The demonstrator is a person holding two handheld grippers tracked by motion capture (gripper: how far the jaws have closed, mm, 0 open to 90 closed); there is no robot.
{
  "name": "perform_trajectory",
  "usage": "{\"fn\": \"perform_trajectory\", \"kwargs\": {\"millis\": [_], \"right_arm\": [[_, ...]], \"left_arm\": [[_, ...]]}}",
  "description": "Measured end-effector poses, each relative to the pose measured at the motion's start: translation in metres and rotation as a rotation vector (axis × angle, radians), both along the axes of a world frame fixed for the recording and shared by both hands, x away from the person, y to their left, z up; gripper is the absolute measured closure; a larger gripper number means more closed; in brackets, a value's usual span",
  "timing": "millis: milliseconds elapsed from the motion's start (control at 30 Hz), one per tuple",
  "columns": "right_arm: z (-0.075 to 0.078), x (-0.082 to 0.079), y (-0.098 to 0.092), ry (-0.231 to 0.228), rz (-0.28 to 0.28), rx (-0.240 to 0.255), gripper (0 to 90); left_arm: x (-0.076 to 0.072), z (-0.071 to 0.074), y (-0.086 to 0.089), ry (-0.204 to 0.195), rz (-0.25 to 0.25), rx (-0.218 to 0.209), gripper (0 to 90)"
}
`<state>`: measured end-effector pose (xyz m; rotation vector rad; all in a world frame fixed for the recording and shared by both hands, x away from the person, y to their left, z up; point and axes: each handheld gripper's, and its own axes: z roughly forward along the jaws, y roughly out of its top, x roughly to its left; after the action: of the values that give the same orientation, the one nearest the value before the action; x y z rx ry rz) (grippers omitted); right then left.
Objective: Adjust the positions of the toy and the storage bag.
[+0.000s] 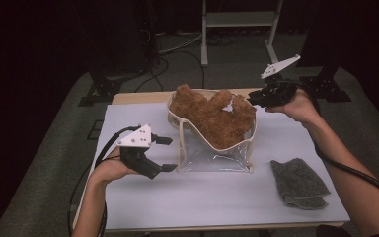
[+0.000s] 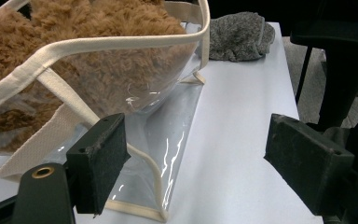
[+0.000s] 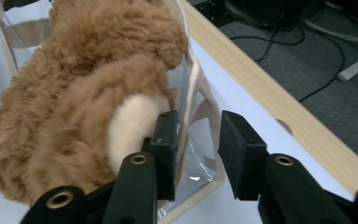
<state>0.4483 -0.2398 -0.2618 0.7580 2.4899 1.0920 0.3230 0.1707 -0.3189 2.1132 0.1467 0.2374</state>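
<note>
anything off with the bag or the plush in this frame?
The brown plush toy is only partly in the clear tote bag: its upper body bulges over the rim and a pale paw sticks out by the right hand-held gripper. The bag sags. No damage visible.

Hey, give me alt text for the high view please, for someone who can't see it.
A brown plush toy sits in a clear bag on a white table. The open left gripper is beside the bag, the right gripper at its far rim; a grey cloth lies nearby.
</note>
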Motion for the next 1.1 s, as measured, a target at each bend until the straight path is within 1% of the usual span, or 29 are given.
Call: {"fn": "perform_trajectory", "kwargs": {"millis": [100, 233, 333, 400, 467, 533, 600, 667, 767, 800, 833, 900, 967, 1033, 1100], "right_arm": [[0.011, -0.008, -0.004, -0.017, 0.007, 0.027, 63.8], [0.021, -0.018, -0.002, -0.039, 0.044, 0.036, 62.6], [0.025, -0.025, 0.0, -0.036, 0.094, 0.08, 64.4], [0.024, -0.03, 0.004, -0.026, 0.134, 0.093, 68.4], [0.021, -0.034, 0.009, -0.032, 0.172, 0.076, 73.0], [0.015, -0.035, 0.013, -0.023, 0.186, 0.049, 76.2], [0.008, -0.033, 0.016, -0.022, 0.171, 0.018, 80.2], [0.002, -0.03, 0.017, -0.016, 0.155, -0.01, 81.8], [-0.007, -0.028, 0.021, -0.001, 0.153, -0.038, 83.0], [-0.012, -0.027, 0.024, 0.005, 0.155, -0.066, 83.0], [-0.016, -0.026, 0.026, 0.011, 0.157, -0.081, 83.0], [-0.024, -0.023, 0.029, 0.029, 0.157, -0.096, 83.0], [-0.028, -0.02, 0.031, 0.037, 0.154, -0.105, 82.0], [-0.025, -0.019, 0.031, 0.041, 0.161, -0.094, 79.5], [-0.017, -0.02, 0.03, 0.037, 0.17, -0.071, 77.5]], "left_arm": [[0.0, -0.001, -0.002, 0.002, -0.006, 0.002, 19.8], [-0.001, 0.0, -0.003, -0.002, -0.012, 0.003, 19.7], [-0.002, 0.0, -0.003, -0.004, -0.013, 0.006, 19.7], [-0.002, 0.0, -0.002, -0.001, -0.01, 0.005, 19.7], [-0.003, -0.001, -0.001, -0.002, -0.01, 0.004, 19.7], [-0.004, -0.001, 0.0, -0.001, -0.009, 0.008, 19.7], [-0.005, -0.002, 0.0, 0.004, -0.007, 0.005, 19.7], [-0.006, -0.002, 0.001, 0.004, -0.007, 0.003, 19.7], [-0.006, -0.002, 0.002, 0.004, -0.003, 0.003, 19.6], [-0.006, -0.002, 0.002, 0.004, -0.002, 0.002, 19.6], [-0.006, -0.002, 0.003, 0.004, -0.002, 0.004, 19.6], [-0.007, -0.002, 0.004, 0.004, -0.002, 0.003, 19.6], [-0.007, -0.003, 0.005, 0.009, 0.002, -0.003, 19.6], [-0.007, -0.003, 0.006, 0.008, 0.004, -0.001, 19.6], [-0.007, -0.003, 0.007, 0.008, 0.007, -0.008, 19.6]]}}
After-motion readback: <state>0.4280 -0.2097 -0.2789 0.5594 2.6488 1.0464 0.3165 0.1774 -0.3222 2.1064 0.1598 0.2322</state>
